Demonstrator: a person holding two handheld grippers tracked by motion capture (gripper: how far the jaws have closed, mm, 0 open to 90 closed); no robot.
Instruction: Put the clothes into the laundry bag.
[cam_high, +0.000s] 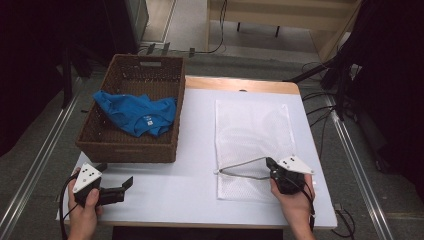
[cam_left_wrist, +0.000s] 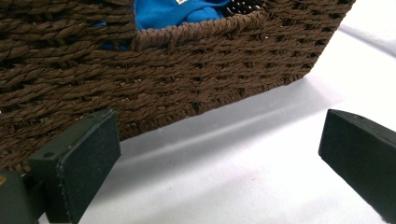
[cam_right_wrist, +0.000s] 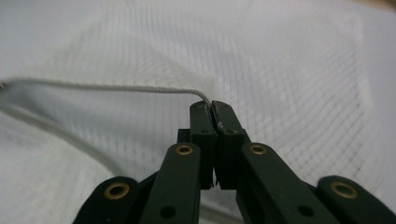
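White mesh laundry bag (cam_high: 252, 145) lies flat on the desk's (cam_high: 195, 185) right half, its grey drawstring cord (cam_right_wrist: 116, 87) pinched in the right gripper (cam_right_wrist: 213, 108), jaws fully closed on it nr the front-right corner. Left gripper (cam_left_wrist: 219, 154) sits w/ jaws wide apart, holding nothing, at the front-left corner just before the brown woven wicker basket (cam_high: 131, 142) w/ the blue cloth (cam_high: 137, 114) in it.

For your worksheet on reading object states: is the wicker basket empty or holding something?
Holding something: a crumpled blue garment lies inside the wicker basket, showing above its rim in the left gripper view.
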